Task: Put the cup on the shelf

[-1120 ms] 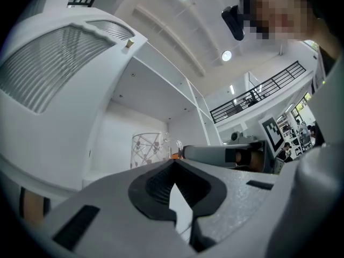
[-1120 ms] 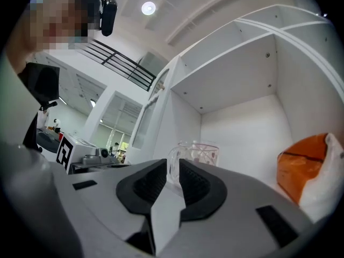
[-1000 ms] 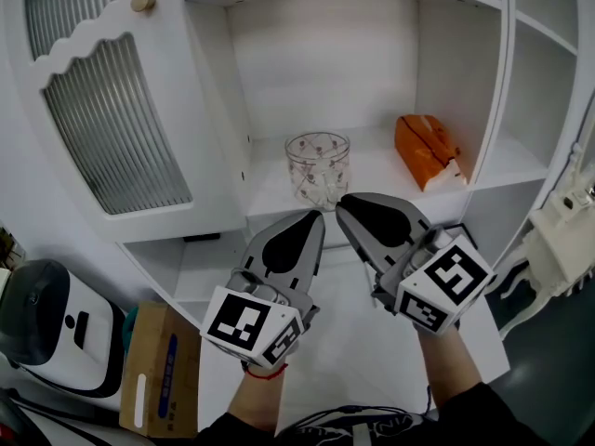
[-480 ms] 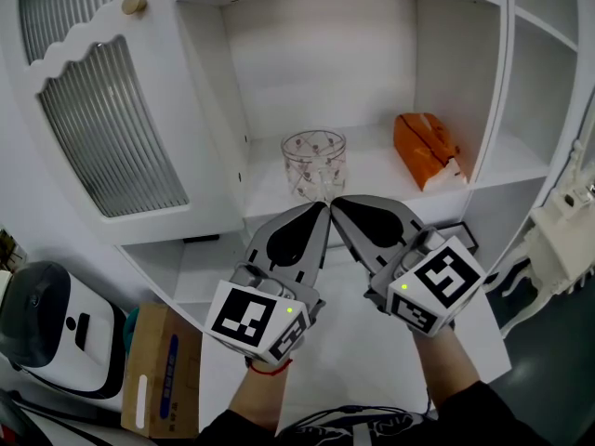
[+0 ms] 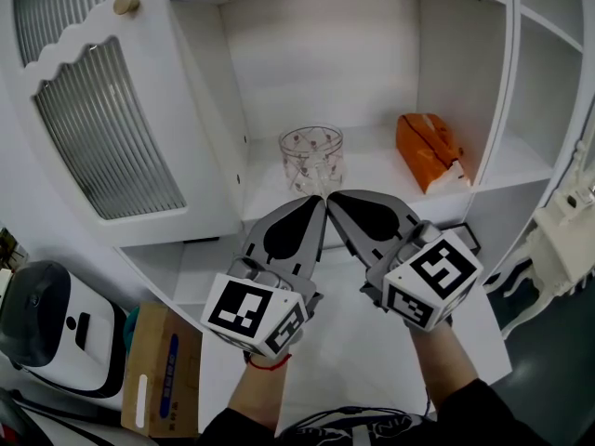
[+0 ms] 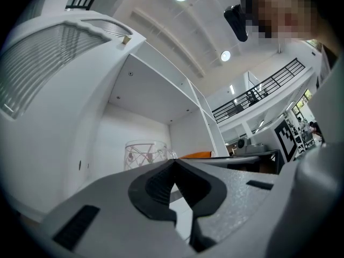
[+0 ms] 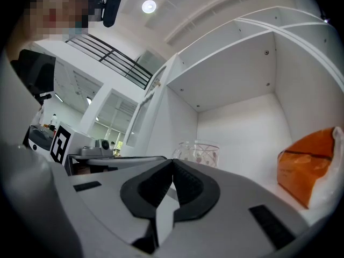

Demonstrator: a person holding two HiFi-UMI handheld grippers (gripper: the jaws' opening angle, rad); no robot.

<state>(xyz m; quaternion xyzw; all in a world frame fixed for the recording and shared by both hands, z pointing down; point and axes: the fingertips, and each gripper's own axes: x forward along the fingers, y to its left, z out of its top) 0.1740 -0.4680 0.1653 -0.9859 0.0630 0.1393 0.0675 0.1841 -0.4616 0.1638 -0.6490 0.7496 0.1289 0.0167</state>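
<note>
A clear glass cup (image 5: 311, 157) with a small printed pattern stands upright on the white shelf (image 5: 372, 182), left of middle. It shows too in the left gripper view as the cup (image 6: 144, 153) and in the right gripper view as the cup (image 7: 198, 153). My left gripper (image 5: 318, 204) and right gripper (image 5: 333, 200) are side by side just in front of the shelf edge, below the cup and apart from it. Both are shut with nothing between the jaws, tips nearly touching each other.
An orange packet (image 5: 425, 149) lies on the shelf to the right. The cabinet door (image 5: 102, 119) with ribbed glass hangs open at left. Below left are a cardboard box (image 5: 158, 370) and a white appliance (image 5: 51, 328). A white ornate piece (image 5: 558, 240) stands at right.
Both grippers have drawn together until their tips nearly meet. The cup stands where it was on the shelf.
</note>
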